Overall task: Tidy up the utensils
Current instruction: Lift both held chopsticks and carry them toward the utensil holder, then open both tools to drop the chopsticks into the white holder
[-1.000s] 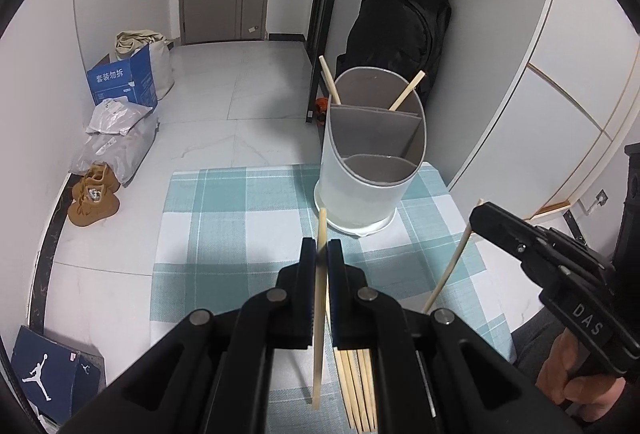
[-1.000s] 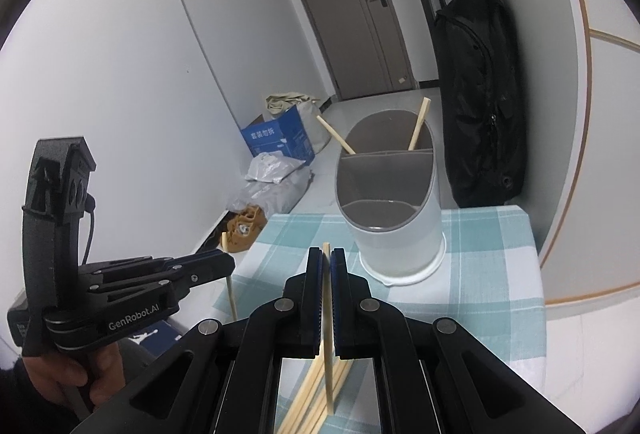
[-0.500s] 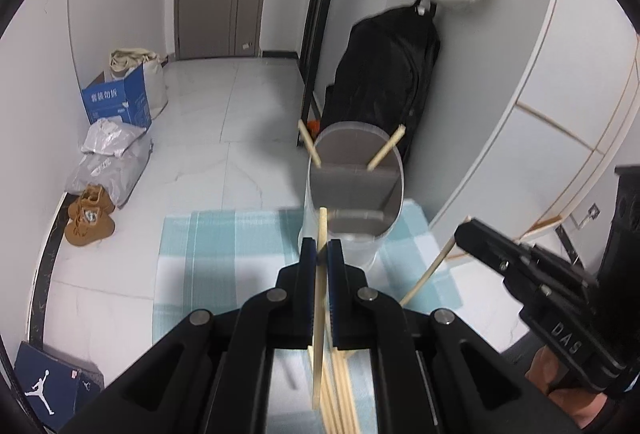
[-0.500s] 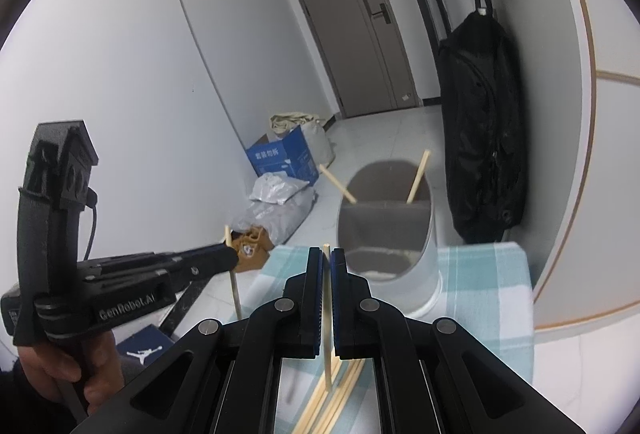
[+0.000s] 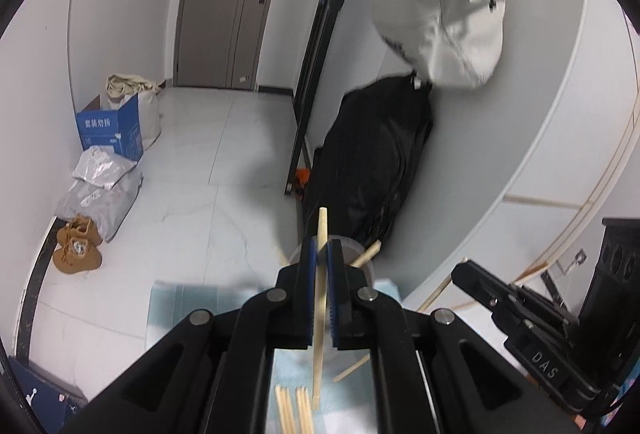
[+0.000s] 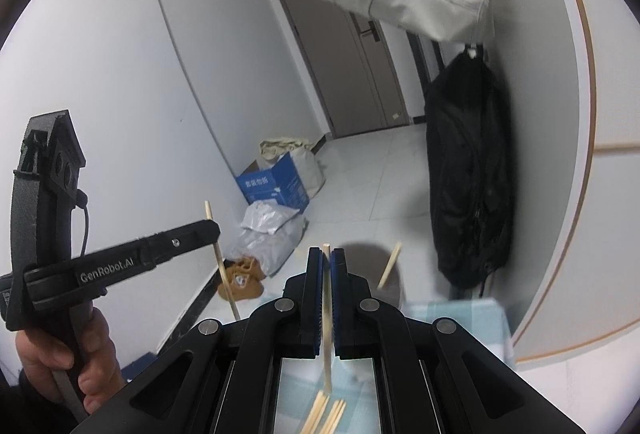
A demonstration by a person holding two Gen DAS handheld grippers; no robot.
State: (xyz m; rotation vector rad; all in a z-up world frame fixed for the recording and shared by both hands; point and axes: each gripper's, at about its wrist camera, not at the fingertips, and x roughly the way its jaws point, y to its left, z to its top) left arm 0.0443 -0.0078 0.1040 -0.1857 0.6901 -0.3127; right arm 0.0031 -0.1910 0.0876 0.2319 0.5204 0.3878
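A wooden chopstick [image 5: 319, 318] stands nearly upright, pinched between the closed fingers of the left gripper [image 5: 322, 250]. A second chopstick [image 6: 327, 318] is clamped the same way in the right gripper [image 6: 327, 259]. Both are held above a teal checked cloth [image 5: 176, 298], where loose chopsticks [image 5: 294, 410] lie. Beyond the fingertips stands a grey utensil holder [image 6: 394, 288] with a chopstick leaning inside. A black bag [image 6: 468, 170] hangs on the wall behind.

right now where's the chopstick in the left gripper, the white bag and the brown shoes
chopstick in the left gripper [image 5: 322, 230], left wrist view, shaft just above the gripper
white bag [image 5: 444, 22], left wrist view, middle of its side
brown shoes [image 5: 77, 250], left wrist view, on the uppers
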